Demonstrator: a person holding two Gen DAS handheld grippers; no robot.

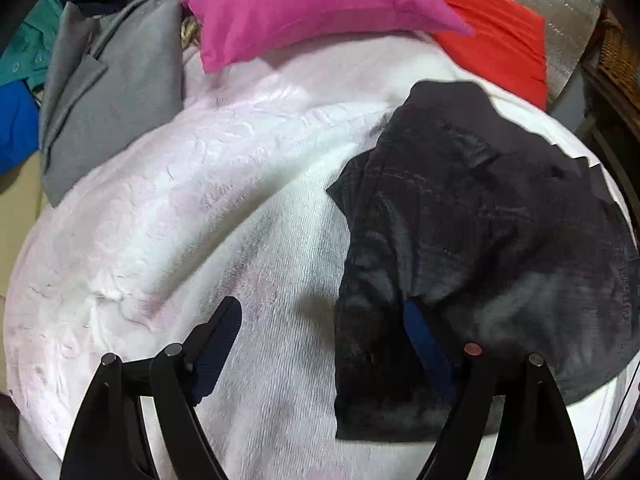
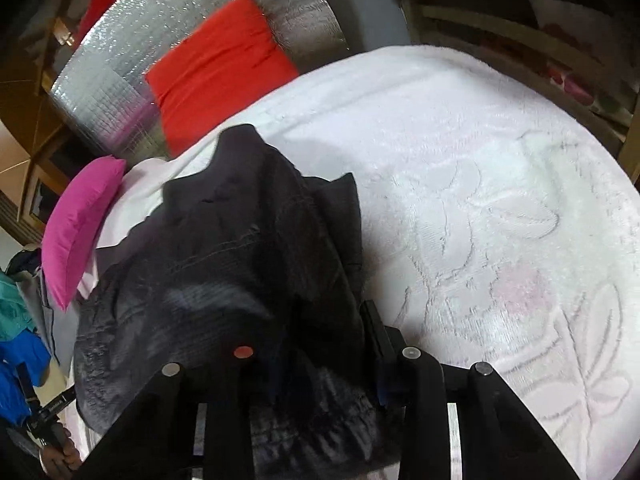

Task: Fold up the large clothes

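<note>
A dark grey, denim-like garment (image 1: 480, 220) lies crumpled on a white embossed blanket (image 1: 200, 200), at the right of the left wrist view. My left gripper (image 1: 320, 332) stands open over the blanket. Its left finger is over bare blanket, and its right finger (image 1: 420, 336) sits at the garment's near left fold. In the right wrist view the same garment (image 2: 240, 240) is heaped over my right gripper (image 2: 324, 344). Cloth fills the narrow gap between its jaws and hides the left fingertip. The right finger (image 2: 374, 332) presses against the cloth's edge.
A pink pillow (image 1: 300, 8) and a red cushion (image 1: 500, 32) lie at the far side against a silver foil mat (image 2: 180, 20). A folded grey garment (image 1: 112, 100) and teal and blue clothes (image 1: 16, 120) lie at the left. Wooden furniture (image 2: 520, 20) borders the right.
</note>
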